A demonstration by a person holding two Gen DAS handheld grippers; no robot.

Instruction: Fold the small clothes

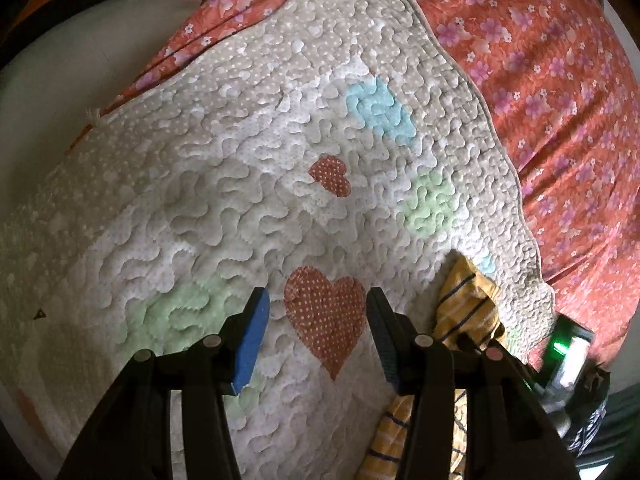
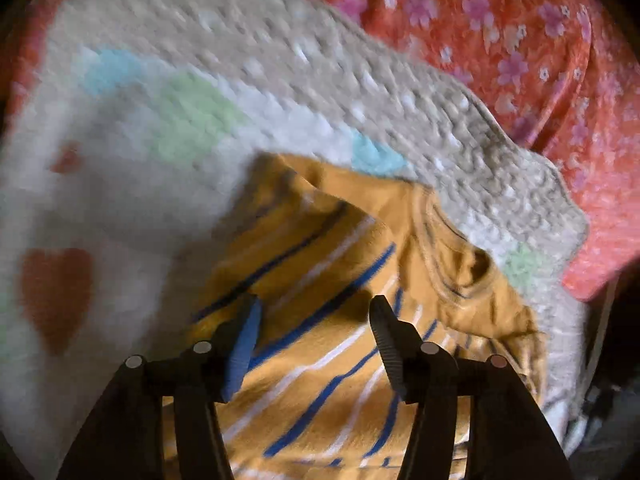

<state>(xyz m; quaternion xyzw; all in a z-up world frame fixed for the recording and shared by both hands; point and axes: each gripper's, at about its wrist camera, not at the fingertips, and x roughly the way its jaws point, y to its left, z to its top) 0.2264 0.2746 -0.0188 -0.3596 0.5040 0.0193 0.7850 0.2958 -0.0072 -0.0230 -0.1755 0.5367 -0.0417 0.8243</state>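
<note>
A small yellow shirt with blue and white stripes (image 2: 340, 248) lies crumpled on a quilted mat, its neck opening toward the right. My right gripper (image 2: 316, 316) hovers just over the shirt's striped body. Its jaws stand apart, with cloth below them and none pinched between the blue pads; this view is blurred. In the left wrist view, only the shirt's (image 1: 466, 308) edge shows at the lower right, partly behind the right finger. My left gripper (image 1: 318, 312) is open and empty, over a brown dotted heart on the mat.
The quilted mat (image 1: 224, 184) is cream with pastel patches and lies on a red floral bedsheet (image 1: 560, 80). Pale floor (image 1: 60, 60) lies beyond the bed's left edge. The other hand-held gripper's body with a green light (image 1: 568, 356) sits at the lower right.
</note>
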